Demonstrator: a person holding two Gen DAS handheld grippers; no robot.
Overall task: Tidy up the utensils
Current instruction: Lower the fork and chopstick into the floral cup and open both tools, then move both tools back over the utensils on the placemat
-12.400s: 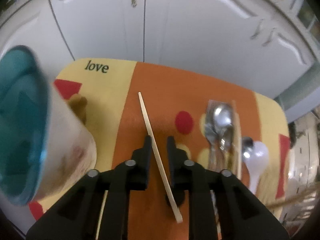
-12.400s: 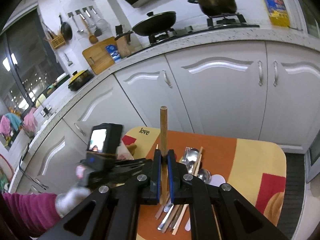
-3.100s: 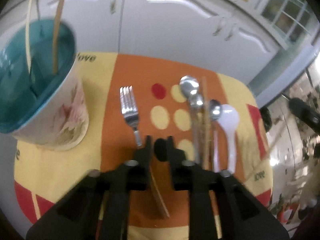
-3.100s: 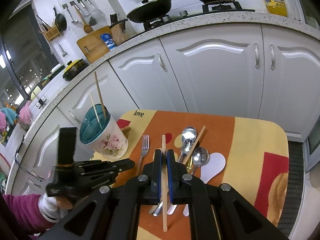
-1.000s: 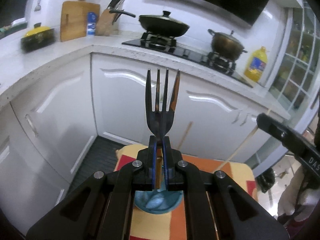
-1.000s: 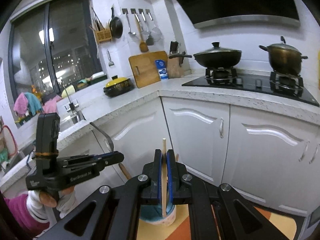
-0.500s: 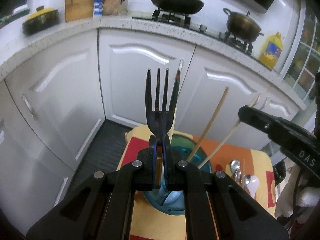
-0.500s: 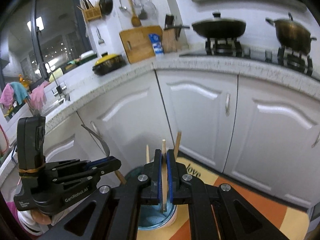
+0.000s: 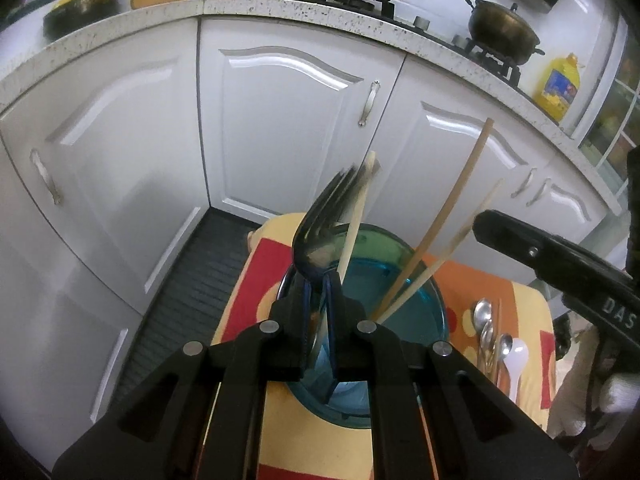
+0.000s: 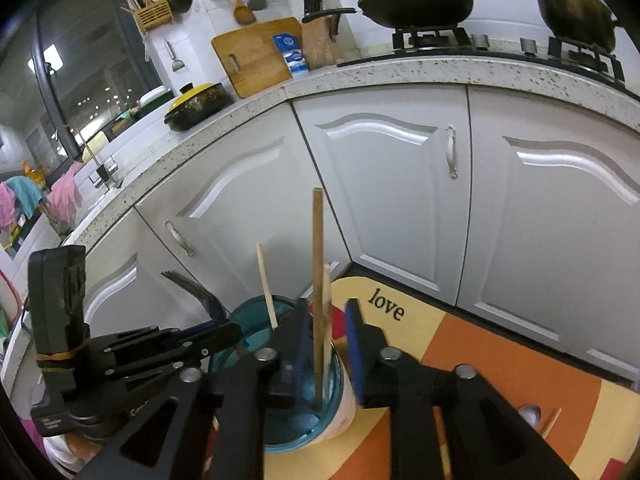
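A cup with a teal inside (image 9: 416, 280) (image 10: 256, 364) stands on the patterned table and holds several wooden chopsticks (image 9: 436, 232) (image 10: 318, 280). My left gripper (image 9: 316, 296) is slightly open above the cup's left rim; a dark metal fork (image 9: 324, 220) (image 10: 196, 292) tilts to the right between its jaws, blurred. My right gripper (image 10: 326, 320) is open over the cup, with a chopstick standing loose between its jaws. Spoons (image 9: 486, 332) and a white spoon (image 9: 516, 360) lie on the table to the right.
White kitchen cabinets (image 9: 288, 120) and a stone counter with pans stand close behind the small table (image 10: 500, 360). The right gripper's body (image 9: 560, 264) reaches in from the right in the left wrist view.
Both grippers came down onto the cup. The right gripper has opened and let go of its chopstick in the cup. The left jaws have parted and the fork now tips to the right.
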